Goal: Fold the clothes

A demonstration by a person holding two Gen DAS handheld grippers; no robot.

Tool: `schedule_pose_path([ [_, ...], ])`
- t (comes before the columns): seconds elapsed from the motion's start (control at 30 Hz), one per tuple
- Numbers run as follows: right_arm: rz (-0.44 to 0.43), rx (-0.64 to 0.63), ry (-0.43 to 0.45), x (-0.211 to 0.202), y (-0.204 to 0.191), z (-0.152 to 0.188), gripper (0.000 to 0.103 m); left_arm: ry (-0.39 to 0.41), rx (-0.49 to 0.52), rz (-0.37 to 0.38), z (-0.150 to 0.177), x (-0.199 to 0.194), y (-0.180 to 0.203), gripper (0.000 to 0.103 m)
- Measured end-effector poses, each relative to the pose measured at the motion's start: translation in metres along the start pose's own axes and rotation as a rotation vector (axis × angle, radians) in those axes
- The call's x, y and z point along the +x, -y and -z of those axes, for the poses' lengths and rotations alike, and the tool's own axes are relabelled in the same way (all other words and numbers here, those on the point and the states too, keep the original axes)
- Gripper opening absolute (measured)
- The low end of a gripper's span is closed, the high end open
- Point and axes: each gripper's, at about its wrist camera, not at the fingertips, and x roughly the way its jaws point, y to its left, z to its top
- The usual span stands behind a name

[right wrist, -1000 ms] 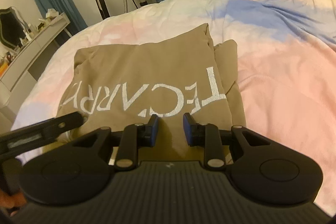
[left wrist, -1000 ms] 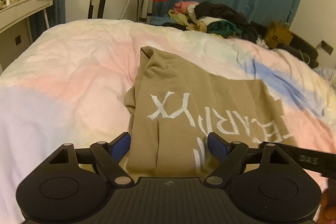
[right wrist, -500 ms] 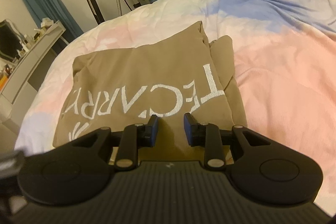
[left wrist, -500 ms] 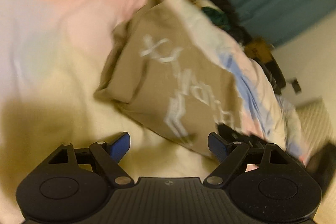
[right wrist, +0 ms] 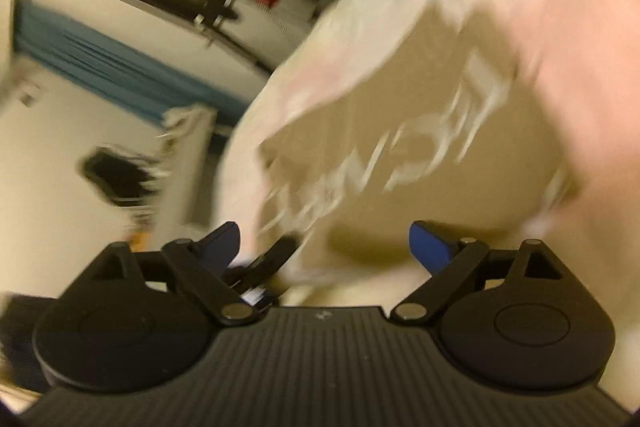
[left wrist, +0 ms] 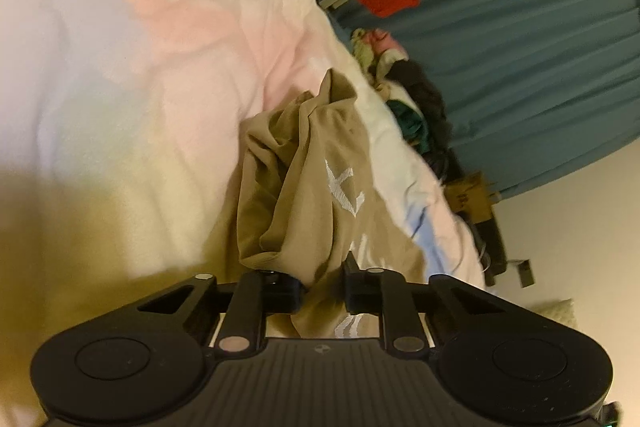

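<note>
Now the roles have swapped. In the lower middle of the left wrist view, the left gripper (left wrist: 324, 287), spread wide a second ago, is closing on a bunched edge of the tan shirt (left wrist: 320, 163), and cloth sits pinched between its jaws. In the right wrist view, the right gripper (right wrist: 324, 247), narrow a moment ago, is opening, with nothing between its jaws. I judge a hand-over of the grip, readying the next fold. The shirt lies on the pastel duvet (left wrist: 168, 75), centre to lower right in the left view. Its near end is gathered into upright creases; white lettering shows, blurred in the right view.
</note>
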Motion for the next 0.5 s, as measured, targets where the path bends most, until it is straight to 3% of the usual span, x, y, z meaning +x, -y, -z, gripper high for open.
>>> schedule_pose_path([
  [0.07, -0.070, 0.115, -0.081, 0.014, 0.012, 0.005, 0.093, 0.006, -0.019, 0.015, -0.001, -0.001, 0.000, 0.017],
  [0.2, -0.037, 0.248, -0.042, 0.024, 0.034, 0.008, 0.093, 0.021, -0.049, 0.039, -0.004, -0.005, -0.003, 0.016],
  [0.23, -0.017, 0.271, 0.008, 0.020, 0.039, 0.006, 0.093, 0.026, -0.056, 0.045, -0.004, -0.007, -0.004, 0.015],
  [0.27, 0.004, 0.294, 0.057, 0.015, 0.045, 0.003, 0.089, 0.031, -0.064, 0.051, -0.004, -0.009, -0.005, 0.015],
  [0.3, 0.023, 0.330, 0.093, 0.012, 0.052, 0.001, 0.076, 0.034, -0.070, 0.056, -0.005, -0.009, -0.005, 0.015],
  [0.33, 0.043, 0.365, 0.128, 0.008, 0.058, -0.001, 0.073, 0.036, -0.076, 0.061, -0.005, -0.010, -0.005, 0.015],
  [0.5, 0.107, 0.446, 0.215, 0.003, 0.074, -0.002, 0.037, 0.033, -0.084, 0.062, -0.007, -0.011, -0.005, 0.015],
])
